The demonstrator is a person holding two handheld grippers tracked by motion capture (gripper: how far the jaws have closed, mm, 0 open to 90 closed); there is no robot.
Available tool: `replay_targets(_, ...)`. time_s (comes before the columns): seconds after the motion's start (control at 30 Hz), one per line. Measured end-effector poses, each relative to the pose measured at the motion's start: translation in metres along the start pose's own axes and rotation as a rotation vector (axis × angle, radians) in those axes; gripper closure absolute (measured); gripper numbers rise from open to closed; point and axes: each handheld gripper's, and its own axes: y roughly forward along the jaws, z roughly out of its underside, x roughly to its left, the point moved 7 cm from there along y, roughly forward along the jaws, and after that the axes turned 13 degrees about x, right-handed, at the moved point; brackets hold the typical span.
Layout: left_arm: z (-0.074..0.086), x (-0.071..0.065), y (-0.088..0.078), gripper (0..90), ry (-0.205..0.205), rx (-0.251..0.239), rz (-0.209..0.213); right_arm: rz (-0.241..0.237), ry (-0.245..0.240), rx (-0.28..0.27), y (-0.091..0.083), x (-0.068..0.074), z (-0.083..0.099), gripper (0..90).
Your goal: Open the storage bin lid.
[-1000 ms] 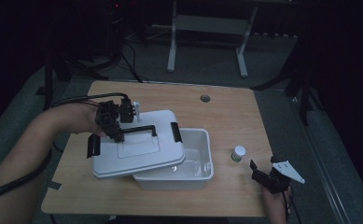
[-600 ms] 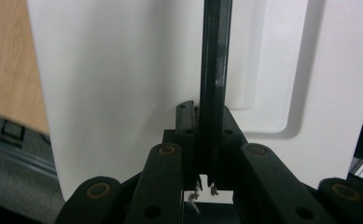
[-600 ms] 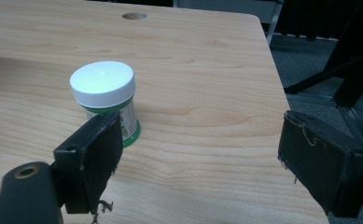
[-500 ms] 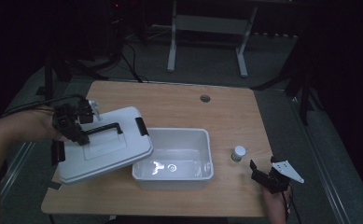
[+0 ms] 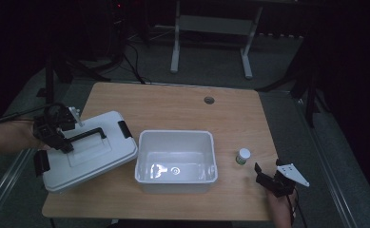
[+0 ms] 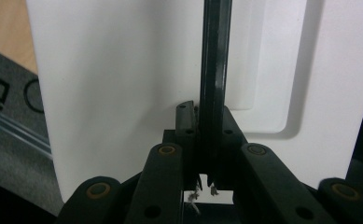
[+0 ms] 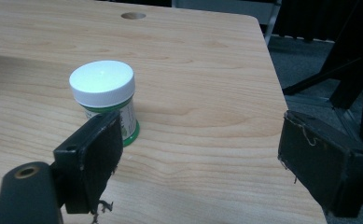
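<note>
Fingers (image 6: 188,128) of my left gripper (image 5: 54,135) are pinched tight on the black handle (image 5: 85,135) of the white lid (image 5: 85,154), lower left of the high view, partly past the table (image 5: 173,104) edge. Letting go could tip it off. My right gripper (image 5: 273,183) gapes empty, lower right, near the jar (image 5: 242,156).

Tongs (image 7: 198,163) gape wide; white-capped jar (image 7: 105,98) stands by one jaw

The left gripper (image 5: 59,137) sits at the left side of the table, its forearm coming in from the left edge — jaws clamped tight. The right gripper (image 5: 267,178) hovers low at the near right corner — jaws spread wide, nothing between them.
</note>
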Motion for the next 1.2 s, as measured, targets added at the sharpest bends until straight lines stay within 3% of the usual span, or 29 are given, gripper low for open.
replay_targets(0.27,0.001,0.007,0.033,83.6,-0.032,-0.013,0.029,0.001,0.000,0.003,0.000,0.000,0.000,13.8)
replay_targets(0.4,-0.002,0.010,0.053,83.6,-0.044,0.020,0.033,0.001,0.001,0.001,0.000,0.000,0.000,13.8)
replay_targets(0.7,-0.017,0.013,0.091,83.5,-0.053,-0.006,0.056,0.001,-0.010,0.009,0.000,0.001,0.000,13.8)
replay_targets(0.87,-0.024,0.014,0.112,83.6,-0.055,0.007,0.071,0.004,-0.014,0.007,0.000,0.002,0.000,13.8)
replay_targets(1.2,-0.037,0.013,0.129,83.5,-0.048,0.017,0.094,0.004,-0.011,0.006,0.000,0.001,0.000,13.8)
